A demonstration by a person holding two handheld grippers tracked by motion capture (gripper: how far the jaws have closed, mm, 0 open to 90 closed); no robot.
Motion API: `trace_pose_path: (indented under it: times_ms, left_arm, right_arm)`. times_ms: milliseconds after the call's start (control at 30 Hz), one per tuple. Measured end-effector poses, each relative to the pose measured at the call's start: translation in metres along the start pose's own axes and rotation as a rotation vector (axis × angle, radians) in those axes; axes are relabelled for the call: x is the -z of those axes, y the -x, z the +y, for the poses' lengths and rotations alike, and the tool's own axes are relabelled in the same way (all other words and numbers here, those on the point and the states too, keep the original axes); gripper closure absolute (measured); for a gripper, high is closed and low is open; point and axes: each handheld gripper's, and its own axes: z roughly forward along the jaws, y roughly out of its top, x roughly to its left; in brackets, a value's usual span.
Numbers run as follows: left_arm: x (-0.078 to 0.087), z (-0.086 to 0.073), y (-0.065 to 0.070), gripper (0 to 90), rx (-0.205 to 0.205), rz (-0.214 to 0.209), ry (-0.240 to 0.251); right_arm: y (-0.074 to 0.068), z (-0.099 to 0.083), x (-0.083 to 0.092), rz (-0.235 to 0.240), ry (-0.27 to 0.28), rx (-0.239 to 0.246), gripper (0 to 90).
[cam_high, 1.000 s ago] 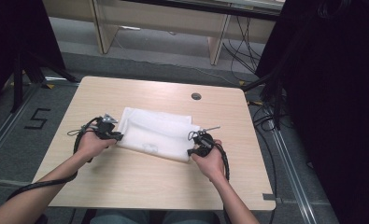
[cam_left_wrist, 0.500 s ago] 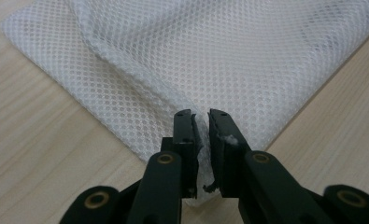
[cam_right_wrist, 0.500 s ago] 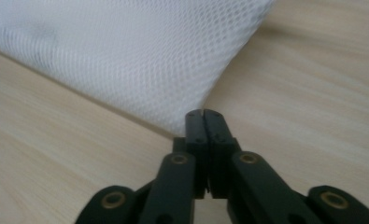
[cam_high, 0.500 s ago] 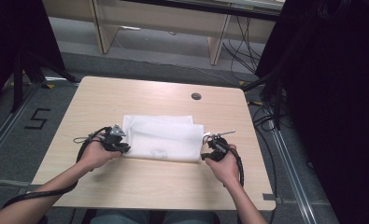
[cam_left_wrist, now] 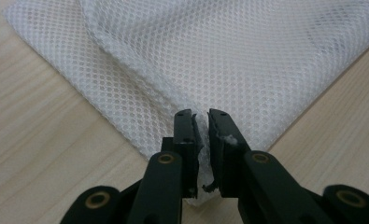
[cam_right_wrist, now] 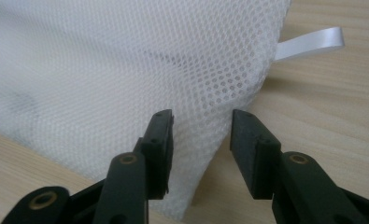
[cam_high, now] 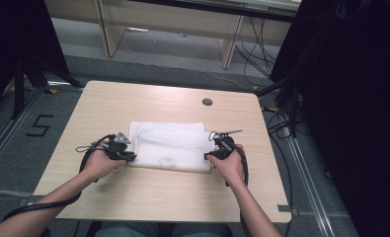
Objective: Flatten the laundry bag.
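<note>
Folding a white mesh bag (cam_high: 169, 146) flat on the bench (cam_high: 133, 202) looks to be the work in hand; the bag lies near the middle of the bench, between the two hands. The left gripper (cam_left_wrist: 200, 122) is clamped on the bag's near left corner, a pinch of netting squeezed between its pads. The right gripper (cam_right_wrist: 200, 122) has just been opening: its jaws stand apart, with the bag's right edge bulging up between them but not pressed.

With that side freed, the springy mesh could creep back and undo the neat edge, and any pull from the left hand would drag the whole bag askew. The open weave may also snag on a jaw tip as the right hand draws away. A white ribbon loop (cam_right_wrist: 310, 42) sticks out from the bag's edge. The bag itself seems flat and empty, though the layered netting hides its inside.
</note>
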Motion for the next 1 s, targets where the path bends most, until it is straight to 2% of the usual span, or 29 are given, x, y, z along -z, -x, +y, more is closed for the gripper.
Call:
trace_pose_path:
  times_ms: [133, 167, 300, 333, 433, 467, 500, 533, 567, 600, 633, 700, 733, 767, 800, 900, 933, 967, 1000]
  left_arm:
    - [0.0, 0.0, 0.0, 81.5, 0.001, 0.0, -0.002]
    - [0.0, 0.0, 0.001, 81.5, 0.002, 0.002, 0.001]
    - [0.0, 0.0, 0.0, 81.4, 0.003, 0.001, -0.002]
    - [0.0, 0.0, 0.001, 81.4, 0.003, 0.001, -0.003]
    - [-0.001, 0.0, 0.001, 81.5, 0.002, 0.004, -0.002]
    - [-0.001, 0.0, 0.001, 81.5, 0.002, 0.001, -0.003]
    - [-0.001, 0.0, 0.001, 81.5, 0.002, 0.001, -0.003]
    - [-0.001, 0.0, 0.002, 81.5, 0.007, 0.005, -0.003]
    - [0.0, 0.0, 0.001, 81.5, 0.001, -0.008, -0.013]
    - [0.0, -0.001, 0.002, 81.6, 0.004, -0.005, -0.01]
    - [0.0, -0.001, 0.002, 81.6, -0.004, 0.0, -0.004]
    - [0.0, -0.002, 0.004, 81.5, 0.006, -0.009, -0.003]
    - [0.002, -0.003, 0.005, 81.5, -0.004, -0.013, -0.012]
    - [0.001, -0.004, 0.007, 81.5, 0.005, -0.018, 0.005]
    - [0.001, -0.004, 0.011, 81.4, -0.006, -0.033, -0.007]
    - [0.002, -0.005, 0.017, 81.2, -0.021, -0.036, -0.015]
    - [0.002, -0.005, 0.02, 81.0, -0.023, -0.036, -0.014]
    - [0.003, -0.006, 0.025, 80.6, -0.041, -0.048, -0.016]
    - [0.004, -0.006, 0.026, 80.1, -0.048, -0.048, -0.017]
  right_arm:
    - [-0.003, 0.0, -0.005, -0.009, -0.028, -0.026, 62.0]
    - [-0.002, -0.001, -0.007, -0.01, -0.031, -0.025, 65.1]
    - [-0.002, -0.001, -0.007, -0.006, -0.048, -0.033, 66.9]
    - [-0.001, -0.002, -0.008, -0.008, -0.05, -0.022, 68.1]
    - [-0.002, -0.002, -0.007, 0.011, -0.055, -0.024, 79.6]
    - [-0.006, -0.001, -0.006, 0.022, -0.088, -0.062, 86.4]
    - [-0.006, -0.001, -0.007, 0.02, -0.085, -0.053, 88.8]
    - [-0.006, -0.001, -0.007, 0.02, -0.085, -0.053, 88.8]
    - [-0.007, -0.001, -0.007, 0.019, -0.095, -0.044, 89.3]
    - [-0.008, -0.002, -0.008, 0.017, -0.093, -0.014, 89.6]
    - [-0.01, -0.002, -0.007, 0.02, -0.098, -0.027, 89.6]
    - [-0.012, -0.006, -0.002, 0.018, -0.107, -0.028, 89.6]
    - [-0.01, -0.008, 0.0, 0.016, -0.115, -0.016, 89.6]
    - [-0.01, -0.008, 0.0, 0.016, -0.115, -0.016, 89.6]
    - [-0.008, -0.016, 0.004, 0.015, -0.122, 0.004, 89.6]
    - [-0.009, -0.022, 0.008, 0.029, -0.143, -0.008, 89.0]
    - [-0.008, -0.027, 0.011, 0.032, -0.157, 0.001, 87.4]
    - [-0.004, -0.033, 0.015, 0.042, -0.159, 0.029, 81.7]
    - [-0.005, -0.035, 0.018, 0.034, -0.162, -0.011, 77.8]
